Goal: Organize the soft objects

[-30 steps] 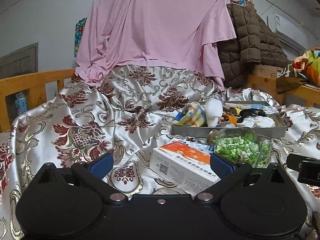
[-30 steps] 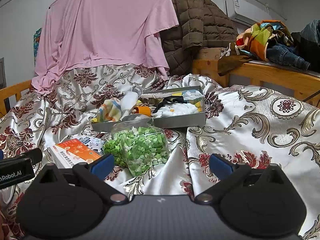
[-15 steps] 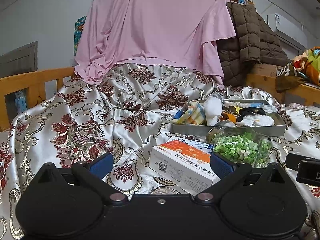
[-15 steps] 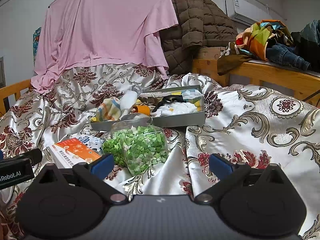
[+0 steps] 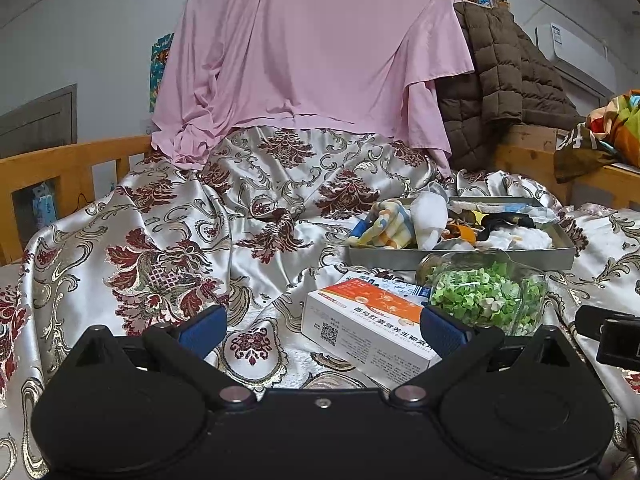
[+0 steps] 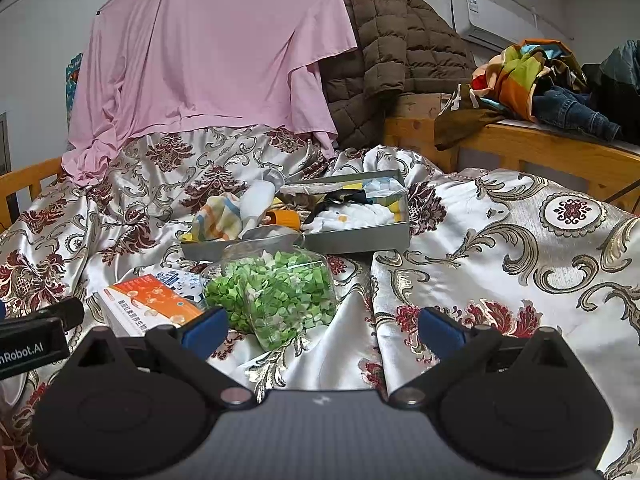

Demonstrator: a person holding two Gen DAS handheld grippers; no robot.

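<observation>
Left wrist view: the left gripper (image 5: 322, 330) hangs with jaws spread wide and empty, as does the right gripper (image 6: 322, 330). Soft objects — a striped cloth (image 5: 388, 224) and white cloth (image 5: 516, 236) — sit in the metal tray (image 5: 460, 258), right of centre. They look light, limp and likely to sag, so pinch a bunched fold.

Box (image 5: 368, 324) near corner hidden behind blue pad (image 5: 442, 330), small print too fine to read, tray (image 5: 460, 258) front wall partly behind jar (image 5: 486, 296), dark jumble at tray's far end indistinct, clothes pile (image 6: 560, 84) cut off at right edge
</observation>
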